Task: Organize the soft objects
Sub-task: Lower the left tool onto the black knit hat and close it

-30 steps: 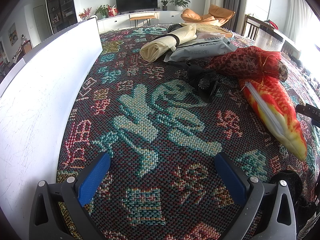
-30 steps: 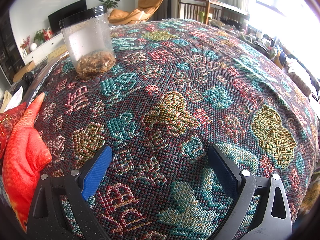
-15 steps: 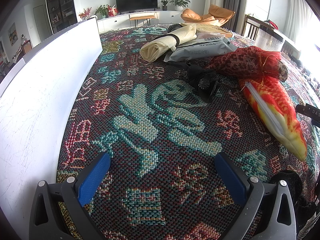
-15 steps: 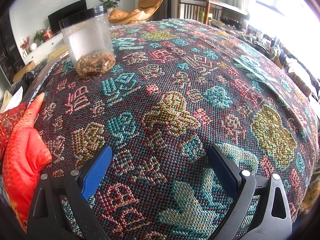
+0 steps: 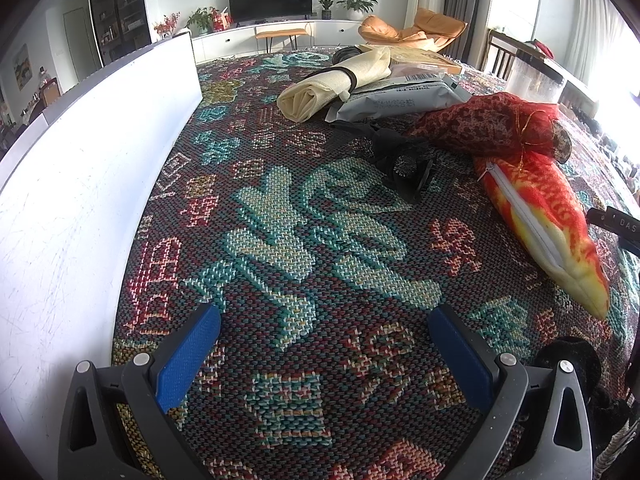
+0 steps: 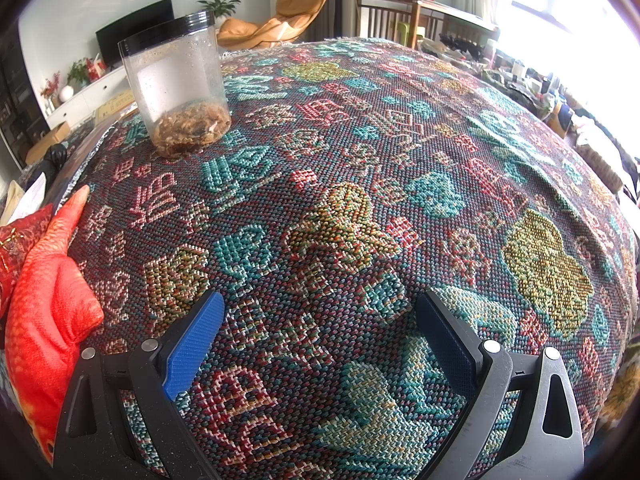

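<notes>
My left gripper point(image 5: 324, 320) is open and empty, low over the patterned woven cloth point(image 5: 280, 220). Ahead of it lie a rolled cream cloth with a black band point(image 5: 336, 84), a grey soft packet point(image 5: 400, 100), a black fabric piece point(image 5: 396, 156), a dark red mesh pouch point(image 5: 488, 124) and a red and yellow fish-shaped plush point(image 5: 544, 220). My right gripper point(image 6: 320, 312) is open and empty over the cloth. The fish plush point(image 6: 44, 296) lies at its left.
A white board point(image 5: 80, 184) stands along the left side in the left wrist view. A clear plastic jar with a black lid and brown fibres point(image 6: 180, 88) stands on the cloth ahead of the right gripper. A dark object point(image 5: 568, 360) lies at the lower right.
</notes>
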A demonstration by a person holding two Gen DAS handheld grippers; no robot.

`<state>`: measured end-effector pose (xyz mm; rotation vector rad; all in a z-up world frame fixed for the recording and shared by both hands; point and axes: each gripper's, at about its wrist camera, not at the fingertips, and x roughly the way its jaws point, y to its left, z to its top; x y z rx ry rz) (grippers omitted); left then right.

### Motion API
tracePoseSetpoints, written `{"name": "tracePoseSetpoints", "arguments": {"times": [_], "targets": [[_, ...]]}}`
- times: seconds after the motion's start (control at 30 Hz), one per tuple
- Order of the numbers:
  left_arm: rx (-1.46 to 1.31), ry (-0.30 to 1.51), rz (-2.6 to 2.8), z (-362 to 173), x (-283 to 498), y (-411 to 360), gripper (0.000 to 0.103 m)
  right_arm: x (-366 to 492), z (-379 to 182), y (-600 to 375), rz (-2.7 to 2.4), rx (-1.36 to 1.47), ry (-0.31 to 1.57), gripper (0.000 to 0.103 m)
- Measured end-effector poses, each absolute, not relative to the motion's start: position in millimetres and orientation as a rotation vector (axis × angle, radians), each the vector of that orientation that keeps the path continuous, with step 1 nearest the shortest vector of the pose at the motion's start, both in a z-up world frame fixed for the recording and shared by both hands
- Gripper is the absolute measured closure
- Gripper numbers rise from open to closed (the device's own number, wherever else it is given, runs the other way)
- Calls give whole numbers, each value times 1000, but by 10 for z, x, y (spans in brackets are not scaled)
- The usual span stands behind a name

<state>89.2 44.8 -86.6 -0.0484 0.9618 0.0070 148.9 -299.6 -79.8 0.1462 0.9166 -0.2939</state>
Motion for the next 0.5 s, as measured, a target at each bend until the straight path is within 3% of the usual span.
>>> {"name": "tracePoseSetpoints", "arguments": {"times": [0.27, 0.5], "targets": [[-323, 786, -178, -284, 188, 524, 0, 1486, -799, -2994, -294, 146, 917, 5], [-137, 926, -312, -468, 174, -496, 0, 1485, -799, -2994, -294, 146, 917, 5]]}}
